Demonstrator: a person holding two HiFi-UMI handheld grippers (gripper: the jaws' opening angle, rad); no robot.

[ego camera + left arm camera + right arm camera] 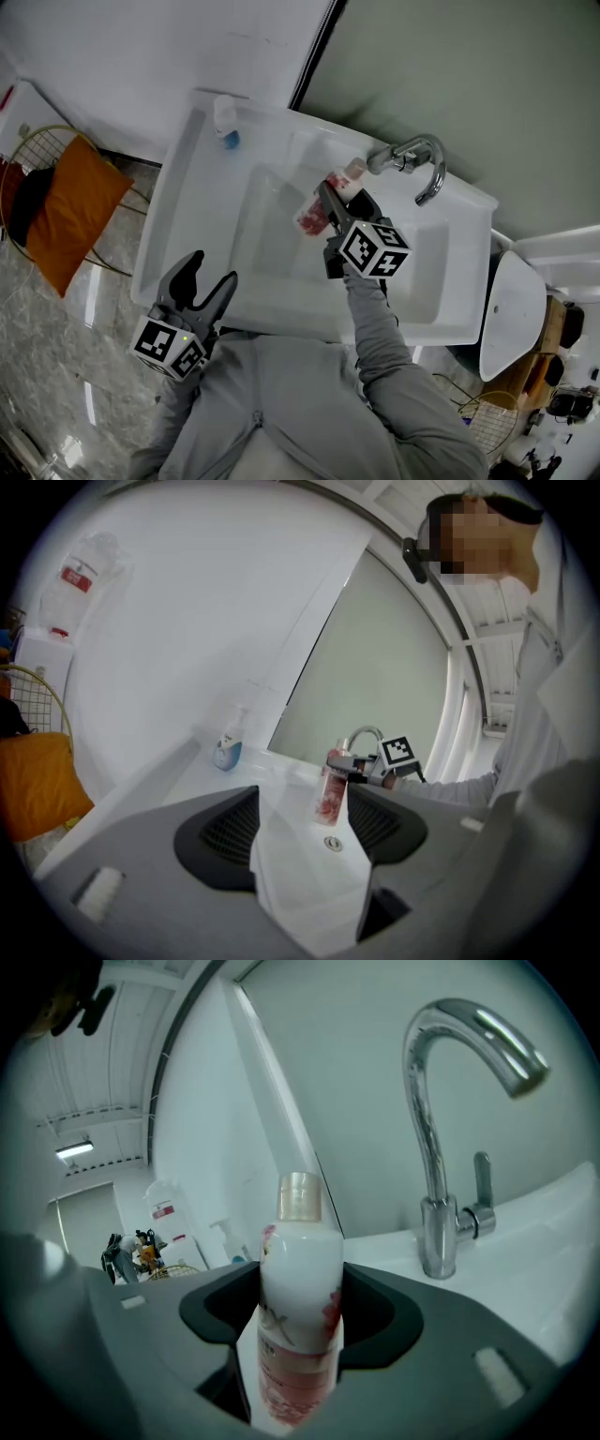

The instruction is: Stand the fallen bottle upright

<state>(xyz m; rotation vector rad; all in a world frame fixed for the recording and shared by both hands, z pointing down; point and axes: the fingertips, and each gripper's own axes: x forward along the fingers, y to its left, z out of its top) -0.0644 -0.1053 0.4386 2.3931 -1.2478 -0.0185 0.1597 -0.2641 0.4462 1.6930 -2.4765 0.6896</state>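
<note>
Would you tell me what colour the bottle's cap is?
The cap on the bottle is pale metallic beige; the right gripper view shows it best.

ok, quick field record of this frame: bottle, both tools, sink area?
bottle: white, pink print, gold cap; near upright, held over the basin
right tool: shut on bottle
left tool: open, empty, at the sink's front edge
sink: white; chrome tap at back
other: pump dispenser on far-left rim
</note>
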